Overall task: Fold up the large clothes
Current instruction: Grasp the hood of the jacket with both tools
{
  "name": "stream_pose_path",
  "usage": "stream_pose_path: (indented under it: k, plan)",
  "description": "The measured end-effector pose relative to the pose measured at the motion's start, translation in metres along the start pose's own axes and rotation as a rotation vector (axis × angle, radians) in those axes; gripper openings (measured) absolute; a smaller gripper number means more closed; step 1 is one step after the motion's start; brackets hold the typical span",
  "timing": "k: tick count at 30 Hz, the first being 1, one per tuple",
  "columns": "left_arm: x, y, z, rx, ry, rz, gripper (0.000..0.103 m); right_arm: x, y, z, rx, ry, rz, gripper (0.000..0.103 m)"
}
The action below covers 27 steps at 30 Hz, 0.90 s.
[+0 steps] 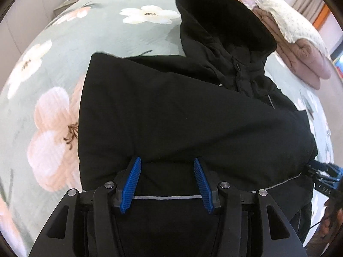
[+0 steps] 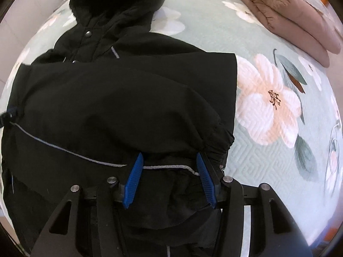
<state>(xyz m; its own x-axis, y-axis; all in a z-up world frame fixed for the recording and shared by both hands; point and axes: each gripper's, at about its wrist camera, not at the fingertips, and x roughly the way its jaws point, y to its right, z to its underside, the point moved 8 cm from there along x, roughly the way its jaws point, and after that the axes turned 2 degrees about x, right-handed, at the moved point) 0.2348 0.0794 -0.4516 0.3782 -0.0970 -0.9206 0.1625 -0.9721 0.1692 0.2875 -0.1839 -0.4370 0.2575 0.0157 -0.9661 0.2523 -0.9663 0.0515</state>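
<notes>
A black hooded jacket [image 1: 182, 111] lies on the bed, sleeves folded across its front, hood [image 1: 223, 21] at the far end. My left gripper [image 1: 167, 165] is open over the jacket's lower part, blue pads [image 1: 133, 184] either side of a grey reflective stripe [image 1: 167, 197]. My right gripper [image 2: 169, 160] is open over the jacket [image 2: 120, 98] near a gathered cuff [image 2: 220, 141], above the same stripe [image 2: 165, 167]. The right gripper also shows at the left wrist view's right edge [image 1: 325, 173].
The bed has a green quilt with large pale flowers [image 1: 53, 137] [image 2: 270, 107]. Folded pink and cream bedding [image 2: 287, 19] is stacked at the far right, also in the left wrist view [image 1: 295, 42]. A bedside table [image 1: 70, 2] stands far left.
</notes>
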Motion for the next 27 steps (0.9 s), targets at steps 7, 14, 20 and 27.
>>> stream_pose_path:
  k: [7,14,20,27]
  plan:
    - [-0.07,0.026,-0.089,0.061,0.192,0.153,0.053,-0.081,0.0,-0.088,0.033,0.2,-0.138,0.056]
    - [-0.021,0.011,-0.22,0.023,0.223,0.069,0.053,-0.047,-0.002,-0.219,0.11,0.274,-0.186,0.056]
    - [0.051,0.003,-0.274,-0.007,0.138,0.071,0.053,0.005,0.0,-0.266,0.161,0.206,-0.234,0.056]
    - [0.104,-0.014,-0.302,-0.061,0.126,0.113,0.006,0.051,-0.005,-0.286,0.091,0.184,-0.173,0.006]
